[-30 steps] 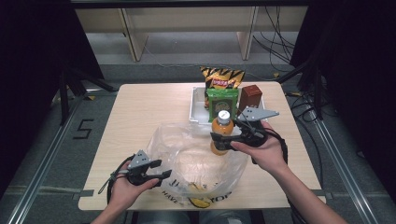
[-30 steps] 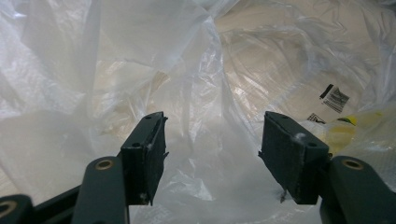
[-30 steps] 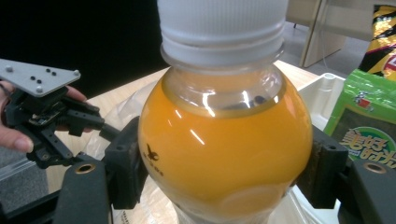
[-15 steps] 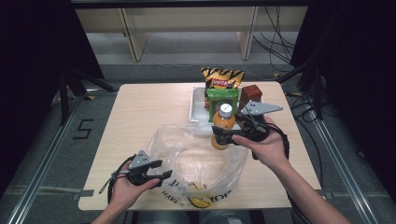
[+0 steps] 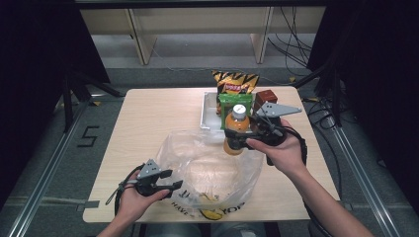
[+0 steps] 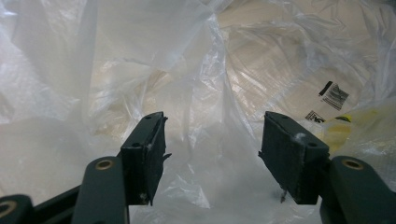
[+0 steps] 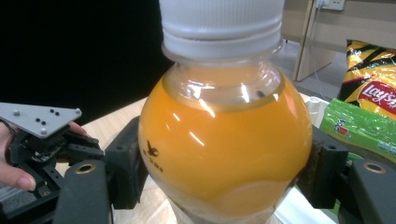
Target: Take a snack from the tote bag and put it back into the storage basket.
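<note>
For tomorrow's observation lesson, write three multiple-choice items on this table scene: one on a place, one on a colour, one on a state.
1. Where is the clear plastic bottle of orange drink?
A. Between the jaws of the right gripper, at the far rim of the clear plastic bag
B. Lying in the grey tray
C. On the floor

2. What colour is the bottle's screw cap?
A. Red
B. White
C. Blue

3. How do the left gripper jaws stand?
A. Shut on the bottle
B. Shut on a chip packet
C. Apart, with bag film between and behind them

Answers:
1 A: the right gripper view shows both pads pressed on the bottle's sides, and the high view places it at the bag's far rim.
2 B: the cap is white in the right gripper view.
3 C: the left gripper view shows a wide gap between the pads.
</note>
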A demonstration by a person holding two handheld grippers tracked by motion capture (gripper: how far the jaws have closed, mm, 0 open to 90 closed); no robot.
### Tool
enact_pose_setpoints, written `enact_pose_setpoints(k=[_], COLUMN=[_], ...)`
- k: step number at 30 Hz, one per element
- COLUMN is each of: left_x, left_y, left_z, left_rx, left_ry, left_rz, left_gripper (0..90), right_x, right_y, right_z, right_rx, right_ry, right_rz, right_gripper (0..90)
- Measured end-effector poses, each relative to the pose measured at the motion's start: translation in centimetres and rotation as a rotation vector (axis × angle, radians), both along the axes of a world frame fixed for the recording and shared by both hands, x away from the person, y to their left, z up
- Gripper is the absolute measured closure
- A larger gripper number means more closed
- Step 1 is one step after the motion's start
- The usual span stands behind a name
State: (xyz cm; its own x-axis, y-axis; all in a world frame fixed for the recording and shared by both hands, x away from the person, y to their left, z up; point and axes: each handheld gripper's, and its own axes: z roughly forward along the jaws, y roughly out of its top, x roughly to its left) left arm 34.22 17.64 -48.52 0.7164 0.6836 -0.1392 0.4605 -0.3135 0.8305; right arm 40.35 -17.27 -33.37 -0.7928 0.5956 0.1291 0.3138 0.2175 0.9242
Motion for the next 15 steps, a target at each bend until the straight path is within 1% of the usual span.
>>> enact_pose_setpoints(k=[1, 2, 3, 4, 5, 6, 7, 8, 9, 10, 11, 12, 13, 14, 15], left_x=[0.0, 0.0, 0.0, -0.1, -0.1, -0.1, 0.0, 0.0, 0.0, -0.1, -0.1, -0.1, 0.0, 0.0, 0.0], left_y=[0.0, 0.0, 0.0, -0.1, -0.1, -0.1, -0.1, 0.0, -0.1, -0.1, -0.1, -0.1, -0.1, 0.0, -0.1], left_z=[-0.1, -0.1, -0.1, -0.1, -0.1, -0.1, -0.1, -0.1, -0.1, -0.1, -0.1, -0.1, -0.1, -0.1, -0.1], left_rx=[-0.003, 0.0, 0.0, -0.006, -0.013, -0.006, 0.005, 0.003, 0.006, -0.004, -0.004, -0.003, -0.005, 0.007, 0.003], left_ry=[-0.007, -0.005, -0.003, 0.009, 0.01, 0.009, -0.005, -0.001, 0.003, 0.005, 0.002, 0.002, 0.002, 0.005, 0.005], left_rz=[0.006, 0.007, 0.006, 0.014, 0.015, 0.015, 0.007, 0.004, 0.003, 0.007, 0.006, 0.006, 0.002, -0.007, -0.004], left_gripper=[39.4, 39.5, 39.5, 39.5, 39.5, 39.5, 39.4, 39.4, 39.4, 39.5, 39.4, 39.4, 39.4, 39.4, 39.4], right_x=[0.2, 0.2, 0.3, 0.2, 0.1, 0.2, 0.2, 0.3, 0.2, 0.3, 0.4, 0.3, 0.5, 0.4, 0.6], right_y=[0.0, 0.0, 0.0, 0.0, 0.0, 0.0, 0.0, 0.0, 0.0, 0.0, -0.1, -0.1, -0.1, -0.1, -0.2], right_z=[0.1, 0.2, 0.3, 0.4, 0.5, 0.6, 0.7, 0.8, 0.9, 0.9, 1.0, 1.1, 1.3, 1.4, 1.5], right_rx=[0.001, 0.001, 0.005, 0.007, 0.008, 0.009, 0.01, 0.013, 0.01, 0.017, 0.012, 0.022, 0.02, 0.019, 0.018], right_ry=[-0.026, -0.025, -0.033, -0.022, -0.021, -0.024, -0.027, -0.032, -0.025, -0.036, -0.04, -0.03, -0.042, -0.04, -0.051], right_rz=[0.012, 0.014, 0.021, 0.007, 0.008, 0.005, 0.001, 0.004, -0.004, 0.001, 0.0, -0.004, -0.003, -0.011, -0.008], right_gripper=[31.3, 31.3, 31.3, 31.3, 31.3, 31.3, 31.3, 31.3, 31.3, 31.3, 31.3, 31.3, 31.3, 31.3, 31.3])
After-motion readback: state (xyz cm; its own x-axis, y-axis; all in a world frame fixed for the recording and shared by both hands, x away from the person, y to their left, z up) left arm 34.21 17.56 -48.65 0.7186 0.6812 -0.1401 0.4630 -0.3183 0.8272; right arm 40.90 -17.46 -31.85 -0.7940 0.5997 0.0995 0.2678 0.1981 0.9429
